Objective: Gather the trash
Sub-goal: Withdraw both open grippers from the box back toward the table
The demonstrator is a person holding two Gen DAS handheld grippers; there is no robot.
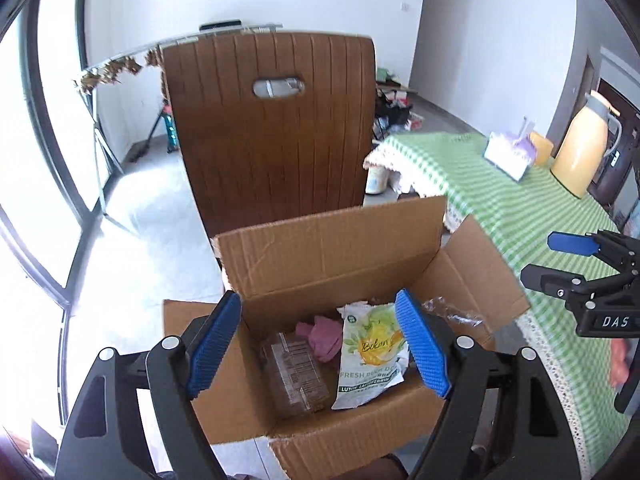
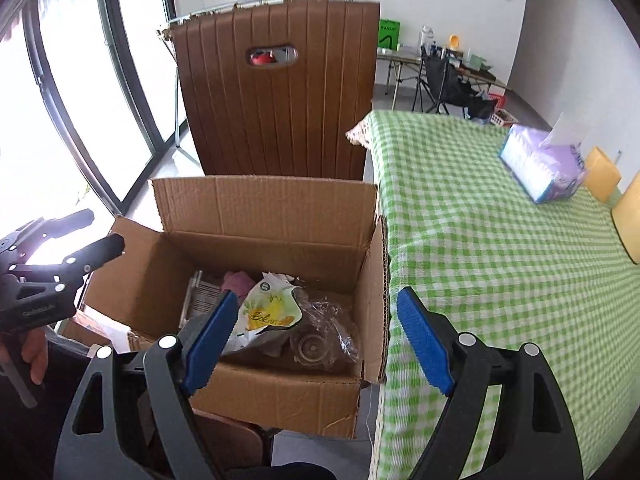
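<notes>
An open cardboard box (image 1: 332, 252) (image 2: 264, 208) stands on a chair beside the table. Inside lie a white and yellow snack bag (image 1: 370, 360) (image 2: 270, 310), a pink crumpled piece (image 1: 324, 336) (image 2: 238, 282), a brown printed packet (image 1: 296, 376) and crumpled clear plastic (image 2: 324, 332). My left gripper (image 1: 318, 344) is open and empty above the box's near side. My right gripper (image 2: 312, 340) is open and empty above the box's right wall. Each gripper shows in the other's view, the right gripper (image 1: 576, 264) over the table edge and the left gripper (image 2: 60, 252) left of the box.
A brown slatted chair back (image 1: 272, 128) (image 2: 280, 92) rises behind the box. A table with a green checked cloth (image 1: 520, 208) (image 2: 500, 248) holds a tissue box (image 2: 544, 164) and a yellow jug (image 1: 580, 148). Large windows are on the left. Clutter fills the far corner.
</notes>
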